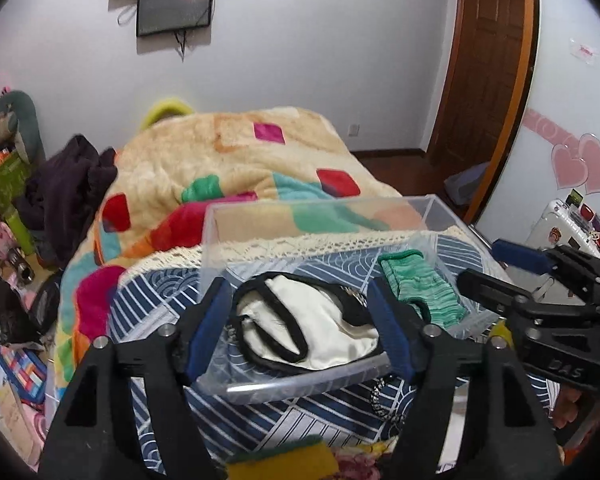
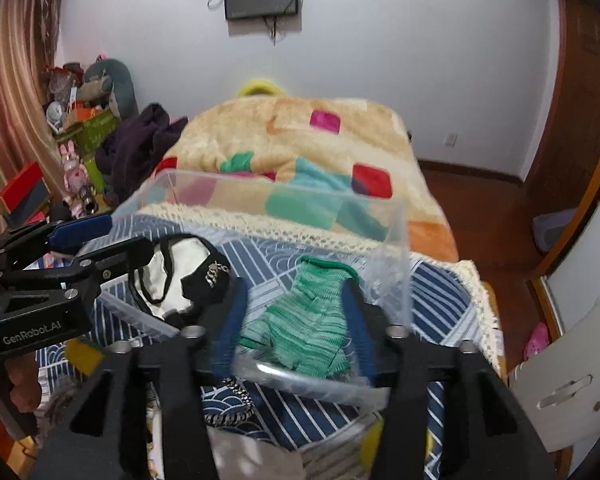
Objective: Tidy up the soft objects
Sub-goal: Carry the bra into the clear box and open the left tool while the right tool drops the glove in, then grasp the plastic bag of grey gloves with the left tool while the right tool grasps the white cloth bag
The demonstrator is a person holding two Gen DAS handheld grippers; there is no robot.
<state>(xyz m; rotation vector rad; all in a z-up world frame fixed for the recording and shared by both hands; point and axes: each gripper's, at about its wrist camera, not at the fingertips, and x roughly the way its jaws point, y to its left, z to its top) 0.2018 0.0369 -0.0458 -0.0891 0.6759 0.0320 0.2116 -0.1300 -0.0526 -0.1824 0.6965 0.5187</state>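
A clear plastic box stands on the bed and also shows in the right wrist view. Inside lie a white garment with black trim and a folded green knit piece. My left gripper is open, its blue pads either side of the white garment at the box's near rim. My right gripper is open, its pads either side of the green piece. Each gripper shows in the other's view, the right and the left.
A blue patterned cloth covers the near bed, with a colourful fleece blanket behind. A yellow-green sponge and a chain-like strap lie near me. Dark clothes and clutter sit left; a wooden door is right.
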